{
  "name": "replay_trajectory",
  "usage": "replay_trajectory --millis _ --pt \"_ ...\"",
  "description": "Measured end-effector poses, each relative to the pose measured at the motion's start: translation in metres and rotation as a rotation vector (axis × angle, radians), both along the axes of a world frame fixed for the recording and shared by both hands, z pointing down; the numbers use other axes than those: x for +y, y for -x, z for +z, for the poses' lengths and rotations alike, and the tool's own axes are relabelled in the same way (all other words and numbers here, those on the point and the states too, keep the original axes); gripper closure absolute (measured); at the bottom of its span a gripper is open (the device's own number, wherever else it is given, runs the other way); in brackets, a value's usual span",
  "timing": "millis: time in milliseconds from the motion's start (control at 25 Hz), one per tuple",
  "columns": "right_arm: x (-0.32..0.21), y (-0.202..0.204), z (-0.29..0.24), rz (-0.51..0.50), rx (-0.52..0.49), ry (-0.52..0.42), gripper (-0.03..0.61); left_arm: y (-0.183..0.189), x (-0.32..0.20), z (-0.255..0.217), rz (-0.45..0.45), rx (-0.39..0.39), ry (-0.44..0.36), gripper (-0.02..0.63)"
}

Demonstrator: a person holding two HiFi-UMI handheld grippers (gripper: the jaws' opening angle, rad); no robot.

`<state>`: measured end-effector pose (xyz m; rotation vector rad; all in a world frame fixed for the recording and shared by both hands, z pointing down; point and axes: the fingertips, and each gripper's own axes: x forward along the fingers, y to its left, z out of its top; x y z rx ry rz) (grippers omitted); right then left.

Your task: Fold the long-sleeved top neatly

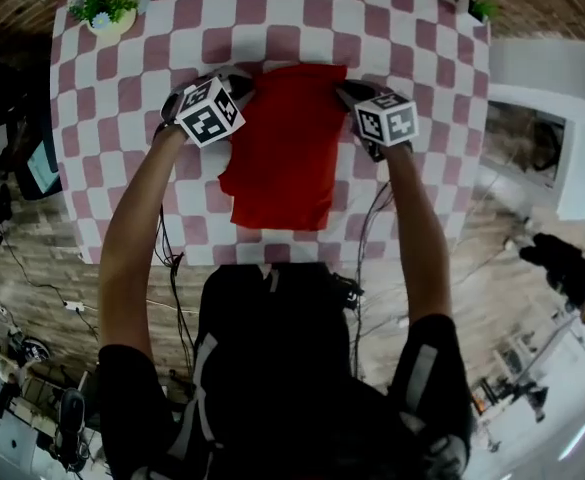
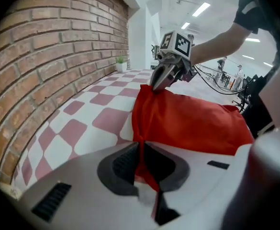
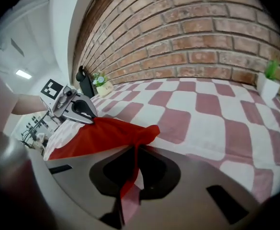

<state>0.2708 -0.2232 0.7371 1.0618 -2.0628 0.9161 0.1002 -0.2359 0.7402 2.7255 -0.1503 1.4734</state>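
Long-sleeved top (image 1: 284, 153), red, stretched taut between left tool (image 1: 240, 88) and right tool (image 1: 348, 91), each pinching a corner.

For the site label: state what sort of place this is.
Probably a lab or open workspace staged for recording, not a home: a checked-cloth table against a brick wall, cables trailing to the floor, and ceiling strip lights along a hall behind.

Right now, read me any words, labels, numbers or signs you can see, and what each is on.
No words, numbers or brands can be read.
Left cube and right cube: black-and-white square marker patterns only, no letters.
Screen beside the table: too small to read.
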Motion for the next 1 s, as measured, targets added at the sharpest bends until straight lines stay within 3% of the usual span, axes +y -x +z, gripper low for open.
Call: replay_trajectory --millis 320,520,720,800,880,1000 --pt "0.014 -0.045 0.012 0.119 -0.045 0.017 0.551 -0.047 -0.011 0.003 0.103 -0.026 -0.021 0.578" --pt "0.013 -0.043 0.011 0.128 -0.03 0.016 0.551 -0.049 -0.011 0.008 0.063 0.001 0.022 0.578" --pt "0.013 -0.042 0.013 0.115 -0.036 0.024 0.546 -0.049 -0.011 0.007 0.063 -0.016 -0.008 0.577" --pt "0.013 -0.043 0.008 0.096 -0.012 0.025 0.51 -0.048 -0.01 0.006 0.052 -0.006 0.002 0.572" --pt "0.013 -0.042 0.002 0.059 0.011 0.021 0.457 -0.043 -0.012 0.002 0.045 0.008 0.016 0.531" --pt "0.011 -0.046 0.0 -0.012 0.037 0.027 0.43 -0.035 -0.017 -0.005 0.047 0.009 0.044 0.475"
